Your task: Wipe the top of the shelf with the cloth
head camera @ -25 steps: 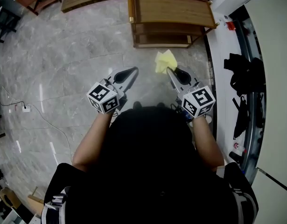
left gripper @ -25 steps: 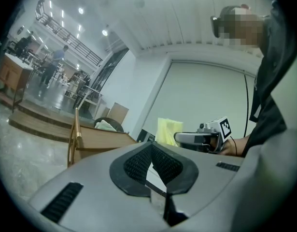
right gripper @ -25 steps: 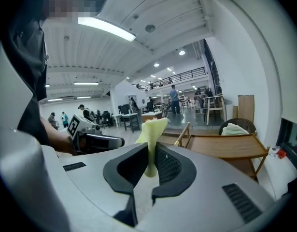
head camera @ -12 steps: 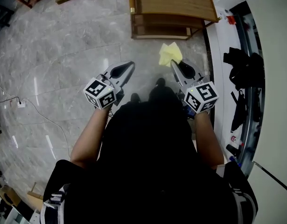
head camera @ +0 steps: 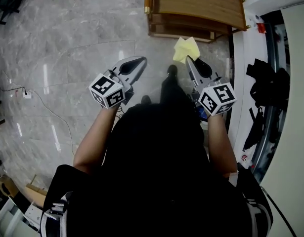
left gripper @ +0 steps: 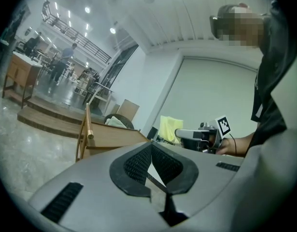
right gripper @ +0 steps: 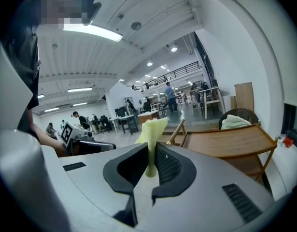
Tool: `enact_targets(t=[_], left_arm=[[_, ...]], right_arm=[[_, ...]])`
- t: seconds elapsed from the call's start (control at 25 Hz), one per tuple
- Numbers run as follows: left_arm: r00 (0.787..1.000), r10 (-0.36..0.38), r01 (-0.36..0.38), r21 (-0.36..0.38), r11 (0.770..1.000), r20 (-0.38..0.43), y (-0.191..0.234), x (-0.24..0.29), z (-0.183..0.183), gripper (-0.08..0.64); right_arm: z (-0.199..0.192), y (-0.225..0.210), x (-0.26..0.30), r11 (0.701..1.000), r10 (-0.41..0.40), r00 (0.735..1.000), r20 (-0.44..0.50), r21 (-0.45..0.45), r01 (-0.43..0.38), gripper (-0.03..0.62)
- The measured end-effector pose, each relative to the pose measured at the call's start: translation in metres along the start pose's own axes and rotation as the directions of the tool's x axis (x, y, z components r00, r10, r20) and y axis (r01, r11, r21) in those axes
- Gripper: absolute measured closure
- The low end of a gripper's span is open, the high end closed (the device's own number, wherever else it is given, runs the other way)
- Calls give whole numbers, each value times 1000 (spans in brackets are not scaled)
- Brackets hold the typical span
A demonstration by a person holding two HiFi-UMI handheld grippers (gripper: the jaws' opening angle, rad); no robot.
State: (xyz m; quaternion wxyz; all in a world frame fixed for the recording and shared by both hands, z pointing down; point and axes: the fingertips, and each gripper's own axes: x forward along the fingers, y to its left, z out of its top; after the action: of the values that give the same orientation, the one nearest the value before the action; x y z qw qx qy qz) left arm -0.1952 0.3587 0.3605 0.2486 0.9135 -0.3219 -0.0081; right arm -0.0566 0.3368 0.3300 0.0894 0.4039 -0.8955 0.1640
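Overhead, we log two grippers above the grey marble floor: the left gripper and the right gripper. One yellow cloth hangs at the right gripper's tip, near one wooden shelf.

Left gripper view: one pair of jaws, tips together, nothing between them. One cloth and one shelf show beyond.

Right gripper view: one pair of jaws clamped on the cloth's lower fold, the cloth standing up between them. The bare shelf top lies beyond, to the right.
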Motion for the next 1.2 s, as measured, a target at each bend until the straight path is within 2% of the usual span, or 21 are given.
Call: enact_targets(t=[0.32,0.48,0.6,0.72,0.96,1.2], left_arm=[[995,79,-79,2,997,-54,42,75,29,549],[987,129,-123,65,990,-98,43,119,49,549],[983,153,-145,74,987,-101,43,139,68,549],[978,182,-176,64,982,-101,56,147,81,549],[966,231,-227,44,973,-114,79,165,88,549],[964,251,-248,38,968,-89,118,194,111,549]], right_arm=[[28,-83,52,998,55,998,16,41,-55,549],[45,-124,59,988,107,993,39,106,-111,549],[48,-138,73,975,170,985,36,142,-174,549],[52,-144,98,970,206,978,25,124,-208,549],[75,-174,116,975,168,984,66,136,-175,549],[85,-204,147,983,139,990,27,118,-141,549]])
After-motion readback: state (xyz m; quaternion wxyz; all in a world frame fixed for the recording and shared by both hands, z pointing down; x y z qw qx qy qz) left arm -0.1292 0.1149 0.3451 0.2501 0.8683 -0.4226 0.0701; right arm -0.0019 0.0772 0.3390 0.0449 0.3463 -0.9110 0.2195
